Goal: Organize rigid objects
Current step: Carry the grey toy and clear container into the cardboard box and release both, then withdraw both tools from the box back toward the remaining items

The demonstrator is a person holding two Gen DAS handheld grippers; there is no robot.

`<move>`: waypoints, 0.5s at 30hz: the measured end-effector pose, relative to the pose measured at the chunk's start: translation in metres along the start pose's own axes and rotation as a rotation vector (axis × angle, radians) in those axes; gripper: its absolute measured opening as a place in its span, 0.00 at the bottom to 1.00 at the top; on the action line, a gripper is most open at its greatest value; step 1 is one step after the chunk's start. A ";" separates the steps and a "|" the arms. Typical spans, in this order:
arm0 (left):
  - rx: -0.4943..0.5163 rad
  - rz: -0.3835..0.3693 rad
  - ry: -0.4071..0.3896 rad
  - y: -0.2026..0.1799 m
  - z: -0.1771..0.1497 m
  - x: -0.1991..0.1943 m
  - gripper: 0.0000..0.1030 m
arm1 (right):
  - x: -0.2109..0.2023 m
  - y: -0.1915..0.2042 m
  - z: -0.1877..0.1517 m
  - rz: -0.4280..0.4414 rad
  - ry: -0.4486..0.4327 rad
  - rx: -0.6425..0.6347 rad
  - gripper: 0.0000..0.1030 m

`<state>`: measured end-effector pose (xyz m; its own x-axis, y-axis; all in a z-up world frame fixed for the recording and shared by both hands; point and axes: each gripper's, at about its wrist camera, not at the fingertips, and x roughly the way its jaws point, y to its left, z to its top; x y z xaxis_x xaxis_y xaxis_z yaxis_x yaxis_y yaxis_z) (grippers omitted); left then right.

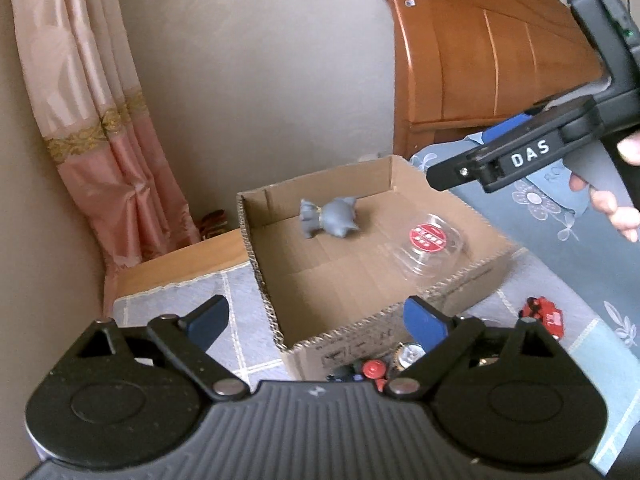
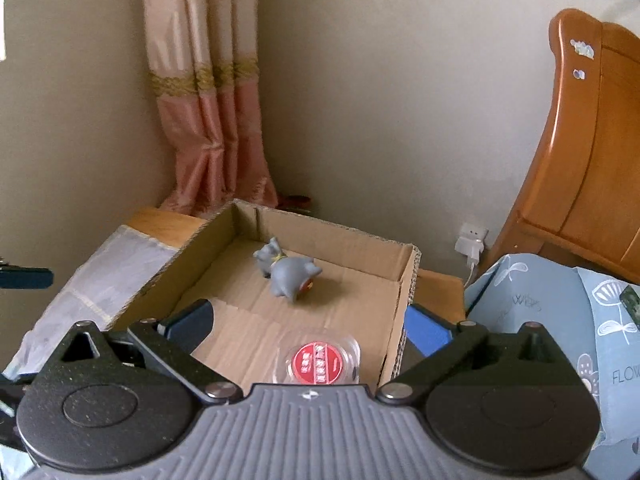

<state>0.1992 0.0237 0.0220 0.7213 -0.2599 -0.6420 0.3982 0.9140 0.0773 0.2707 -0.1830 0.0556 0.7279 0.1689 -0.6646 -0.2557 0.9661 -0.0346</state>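
Note:
An open cardboard box stands on a nightstand. Inside lie a grey toy animal and a clear plastic container with a red round label. My left gripper is open and empty, above the box's near left corner. My right gripper is open and empty, above the box near the container; its body shows in the left wrist view. Outside the box lie a red toy car and small items with a red cap.
A grey checked cloth covers the nightstand. A bed with blue floral bedding and a wooden headboard is to the right. A pink curtain hangs behind. A charger is plugged in by the wall.

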 end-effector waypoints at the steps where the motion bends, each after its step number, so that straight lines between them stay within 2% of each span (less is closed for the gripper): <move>1: 0.002 0.001 -0.003 -0.003 -0.002 -0.002 0.93 | -0.005 0.001 -0.003 0.005 -0.005 -0.003 1.00; 6: -0.022 0.009 -0.033 -0.014 -0.016 -0.017 0.94 | -0.027 0.001 -0.025 0.015 -0.042 -0.002 1.00; 11: -0.081 0.012 -0.055 -0.021 -0.044 -0.029 0.94 | -0.040 -0.011 -0.064 0.038 -0.049 0.079 1.00; 15: -0.067 0.039 -0.039 -0.032 -0.073 -0.029 0.95 | -0.050 -0.015 -0.102 -0.010 -0.050 0.111 1.00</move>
<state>0.1244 0.0244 -0.0176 0.7574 -0.2344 -0.6094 0.3314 0.9422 0.0495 0.1732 -0.2263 0.0130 0.7614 0.1661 -0.6267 -0.1781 0.9830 0.0441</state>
